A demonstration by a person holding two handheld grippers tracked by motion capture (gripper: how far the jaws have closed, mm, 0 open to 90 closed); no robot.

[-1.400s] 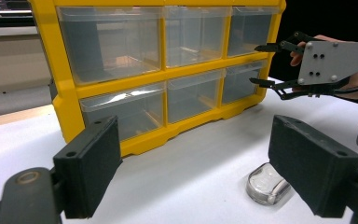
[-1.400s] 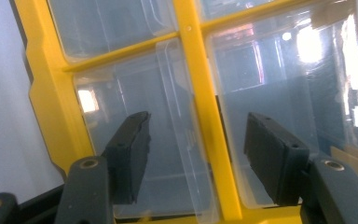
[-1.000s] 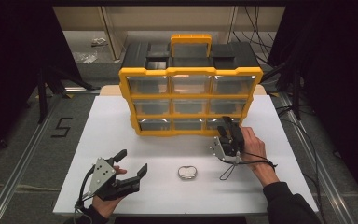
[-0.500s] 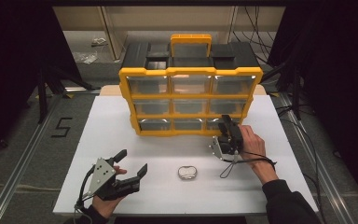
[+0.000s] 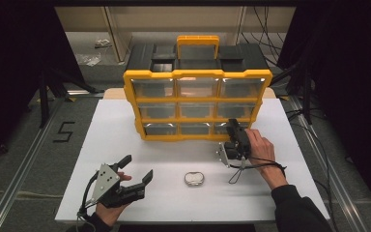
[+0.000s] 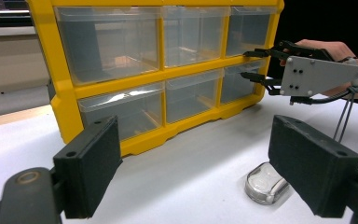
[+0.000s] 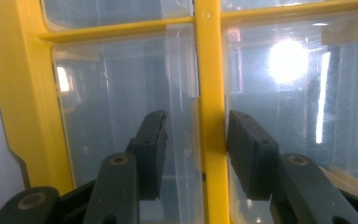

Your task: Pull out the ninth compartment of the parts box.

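Note:
A yellow drawer cabinet (image 5: 197,74) with clear drawers stands at the back of the white table (image 5: 125,130). My right gripper (image 5: 232,124) is rolled on its side at the bottom right drawer (image 6: 235,86). Its jaws have just been closing. In the right gripper view, the yellow bar (image 7: 212,154) above that drawer and the drawer's clear lip (image 7: 182,70) lie between the jaws of the right gripper (image 7: 196,116); the left pad (image 7: 151,154) is still apart from the lip. My left gripper (image 5: 137,166) rests open at the table's front left, with nothing between its jaws.
A small clear oval case (image 5: 193,179) lies on the table between the two hands, also visible in the left gripper view (image 6: 265,183). The right gripper's cable (image 5: 239,171) loops on the table. Dark floor and metal rails surround the table.

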